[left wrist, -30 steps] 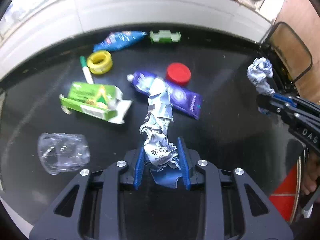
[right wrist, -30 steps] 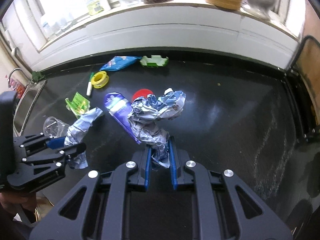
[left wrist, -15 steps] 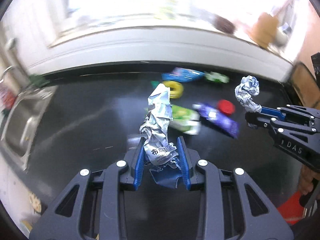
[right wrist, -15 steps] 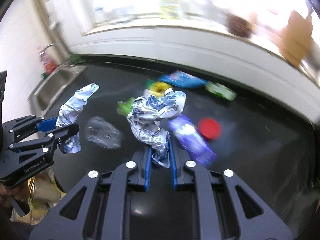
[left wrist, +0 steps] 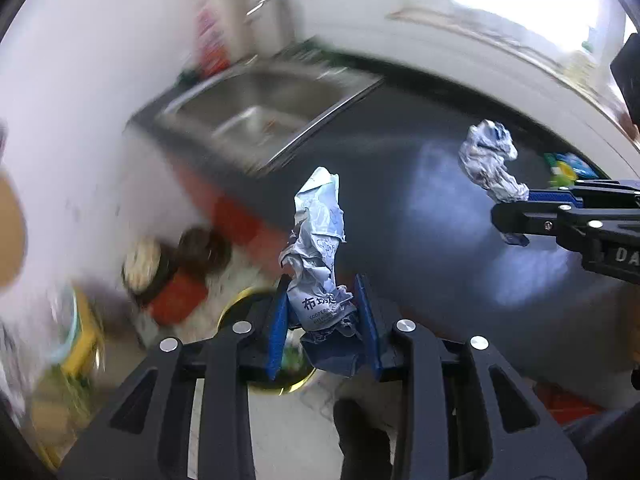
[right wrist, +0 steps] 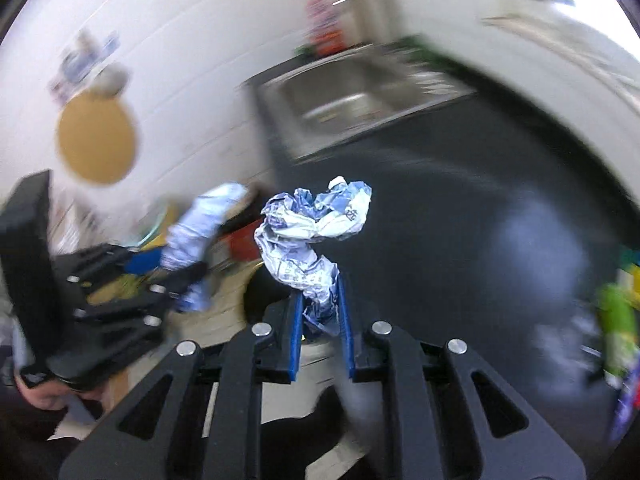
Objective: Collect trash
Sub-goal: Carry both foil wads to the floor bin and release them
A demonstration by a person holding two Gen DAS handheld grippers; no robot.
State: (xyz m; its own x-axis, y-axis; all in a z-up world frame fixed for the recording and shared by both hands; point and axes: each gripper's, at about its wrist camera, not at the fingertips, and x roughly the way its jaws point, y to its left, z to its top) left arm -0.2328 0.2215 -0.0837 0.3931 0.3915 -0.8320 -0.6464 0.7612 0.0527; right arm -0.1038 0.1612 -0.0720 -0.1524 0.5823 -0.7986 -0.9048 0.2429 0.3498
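My left gripper (left wrist: 322,318) is shut on a crumpled silver-blue foil wrapper (left wrist: 318,248) that stands up between its blue pads. My right gripper (right wrist: 320,320) is shut on a second crumpled blue-and-white wrapper (right wrist: 312,232). Each shows in the other view: the right gripper (left wrist: 516,210) with its wrapper (left wrist: 488,160) at the right, the left gripper (right wrist: 172,276) with its wrapper (right wrist: 200,232) at the left. Both hang past the front edge of the black counter (left wrist: 420,168), over a round gold-rimmed bin (left wrist: 236,304) on the floor. Green trash (right wrist: 616,320) lies blurred at the far right.
A steel sink (left wrist: 260,112) is set in the counter's end. Red and round blurred things (left wrist: 176,264) stand on the floor by the bin. A round wooden board (right wrist: 96,140) hangs on the white wall. A person's hand (right wrist: 44,396) holds the left gripper.
Both grippers swung left away from the littered counter, past the sink to the counter's edge over the floor, each keeping its wrapper. The views rolled and blurred.
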